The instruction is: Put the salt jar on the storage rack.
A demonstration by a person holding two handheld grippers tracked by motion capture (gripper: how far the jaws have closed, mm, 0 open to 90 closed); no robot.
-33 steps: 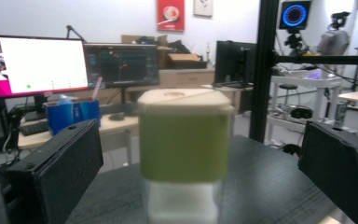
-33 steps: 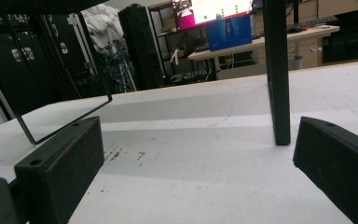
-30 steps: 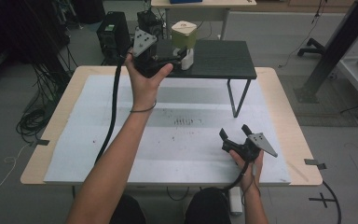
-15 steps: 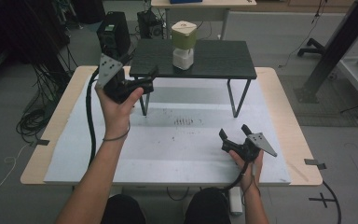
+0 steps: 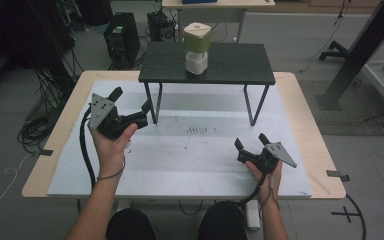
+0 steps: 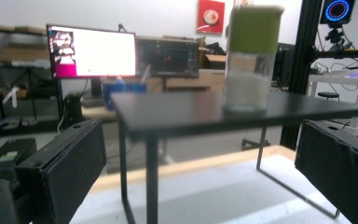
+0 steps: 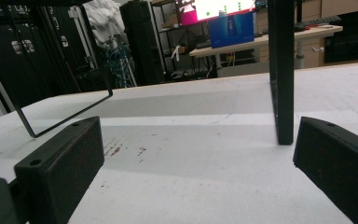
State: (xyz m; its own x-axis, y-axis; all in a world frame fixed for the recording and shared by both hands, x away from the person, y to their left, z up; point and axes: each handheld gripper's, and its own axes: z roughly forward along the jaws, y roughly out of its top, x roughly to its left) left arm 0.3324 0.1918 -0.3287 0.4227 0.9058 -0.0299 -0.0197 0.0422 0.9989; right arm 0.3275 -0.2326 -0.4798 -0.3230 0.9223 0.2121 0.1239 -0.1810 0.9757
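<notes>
- our left gripper [image 5: 131, 106] hangs low in front of the small black shelf [image 5: 230, 65], near its left front leg, with the jaws spread wide and nothing between them.
- those jaws have just been closing a touch, yet they are released: the left gripper view looks straight through the gap to the shelf.
- the jar [image 5: 197, 48], clear with a green band and a pale lid, stands upright on the shelf top, left of the middle, touched by neither gripper.
- in the left gripper view the jar [image 6: 251, 56] sits high between the jaws, well apart from them, so we judge this hand is clear of it rather than reaching for it.
- up on the shelf the jar is out of the way, which leaves the white mat [image 5: 190, 165] on the table [image 5: 305, 115] free for both hands.
- our right gripper [image 5: 251, 142] rests low over the mat at the near right, held in the person's hand, jaws open and empty.
- its own view looks along the mat to a shelf leg [image 7: 282, 70], so we read it as parked.
- the white stuff inside the jar looks loose, so we'd say upright is how it wants to be kept.
</notes>
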